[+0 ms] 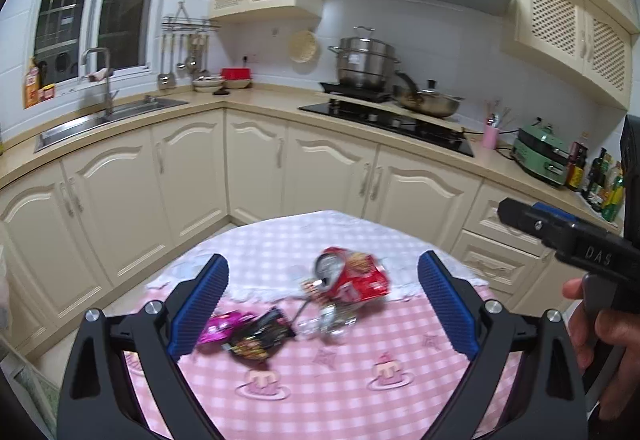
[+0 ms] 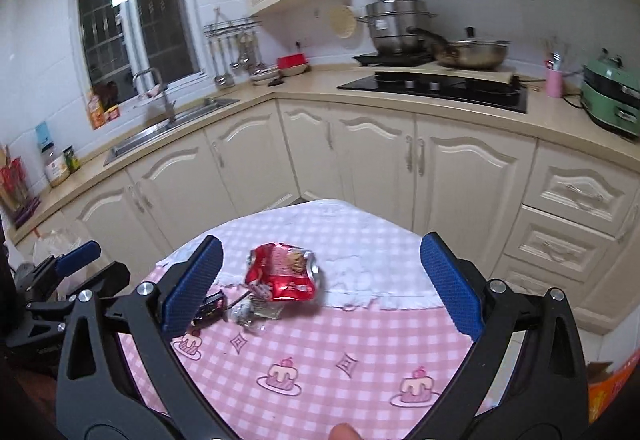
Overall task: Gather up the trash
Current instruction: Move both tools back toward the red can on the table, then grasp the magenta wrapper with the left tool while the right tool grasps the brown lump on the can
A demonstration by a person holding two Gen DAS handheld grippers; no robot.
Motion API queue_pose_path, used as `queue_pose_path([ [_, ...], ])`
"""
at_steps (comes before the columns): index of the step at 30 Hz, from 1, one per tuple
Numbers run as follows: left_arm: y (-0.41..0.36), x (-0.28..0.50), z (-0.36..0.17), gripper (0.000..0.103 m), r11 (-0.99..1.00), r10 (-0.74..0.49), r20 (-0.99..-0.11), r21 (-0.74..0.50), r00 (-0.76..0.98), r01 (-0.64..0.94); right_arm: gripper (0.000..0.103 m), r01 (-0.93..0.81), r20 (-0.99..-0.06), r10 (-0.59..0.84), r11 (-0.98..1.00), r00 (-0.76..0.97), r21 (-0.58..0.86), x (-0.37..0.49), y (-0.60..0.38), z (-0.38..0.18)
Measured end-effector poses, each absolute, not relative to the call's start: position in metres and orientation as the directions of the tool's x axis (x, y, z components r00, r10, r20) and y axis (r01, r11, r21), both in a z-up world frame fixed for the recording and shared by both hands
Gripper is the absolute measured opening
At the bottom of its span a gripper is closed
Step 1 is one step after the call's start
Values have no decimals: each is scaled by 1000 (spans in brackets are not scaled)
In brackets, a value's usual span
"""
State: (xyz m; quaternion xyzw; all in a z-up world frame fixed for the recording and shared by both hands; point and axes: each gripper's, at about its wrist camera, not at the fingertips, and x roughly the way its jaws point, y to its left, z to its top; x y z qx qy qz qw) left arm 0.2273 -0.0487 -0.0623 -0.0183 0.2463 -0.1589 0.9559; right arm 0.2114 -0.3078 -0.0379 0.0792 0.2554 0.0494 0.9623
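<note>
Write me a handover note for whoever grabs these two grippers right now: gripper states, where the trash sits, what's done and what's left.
Left gripper: open, empty, held above the table.
Right gripper: open, empty, also above the table.
Trash, all loose on the pink checked tablecloth: crushed red can toward the far side; black wrapper and magenta wrapper side by side, nearer, on the left; small clear crumpled plastic just in front of the can.
Done: nothing picked up, as far as the views show.
Left: collect all four pieces. No bin is clearly in view, so find one first.
</note>
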Motion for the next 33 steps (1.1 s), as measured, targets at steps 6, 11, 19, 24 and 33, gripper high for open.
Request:
queue_pose_path([
  [6, -14, 228, -80, 93, 967, -255, -483, -118, 837, 226, 97, -108, -535, 173, 983, 827, 151, 224, -284, -53],
  [11, 14, 237, -105, 93, 977, -212, -521, -136, 827, 164, 97, -128, -582, 180, 983, 793, 129, 236, -269, -70],
  [19, 32, 269, -152, 93, 983, -184, -606, -116, 774, 143, 97, -121, -660, 171, 985, 731, 122, 253, -259, -104],
  [24, 23, 299, -178, 93, 983, -174, -649, -64, 741, 174, 97, -115, -698, 162, 987, 697, 114, 266, -257, -122],
  [33, 8, 346, -216, 92, 972, -202, -725, -66, 658, 226, 96, -73, -728, 121, 993, 675, 97, 312, -269, -145],
])
